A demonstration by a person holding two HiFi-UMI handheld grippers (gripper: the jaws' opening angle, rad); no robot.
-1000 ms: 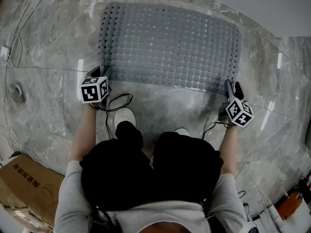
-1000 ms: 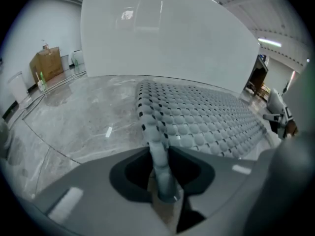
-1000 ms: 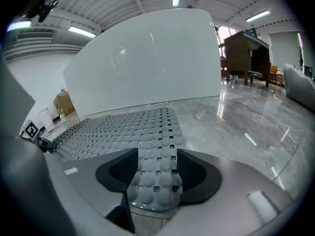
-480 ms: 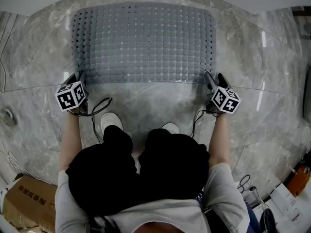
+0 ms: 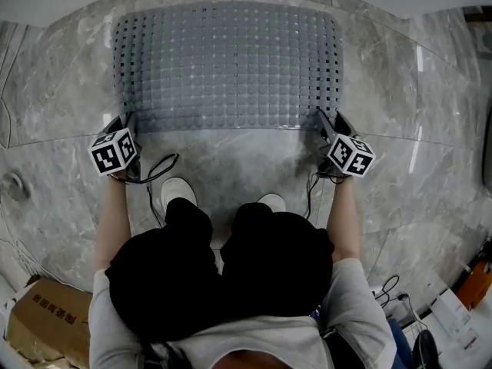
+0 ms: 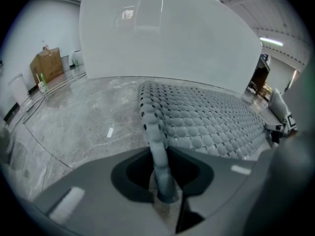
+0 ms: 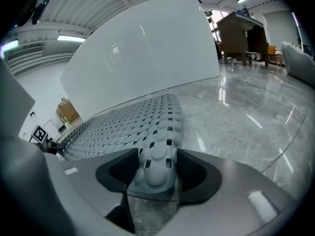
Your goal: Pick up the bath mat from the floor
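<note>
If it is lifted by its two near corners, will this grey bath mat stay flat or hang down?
Likely floppy: the bath mat curls into a narrow fold at its near-left corner, so its middle would probably sag. The many holes and bumps suggest soft rubber, probably light for its size. It may cling to the glossy marble floor.

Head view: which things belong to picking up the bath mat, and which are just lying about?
In use: bath mat; left gripper and right gripper, fingers just closing on its near corners.
Lying about: cardboard box, loose cable.
</note>
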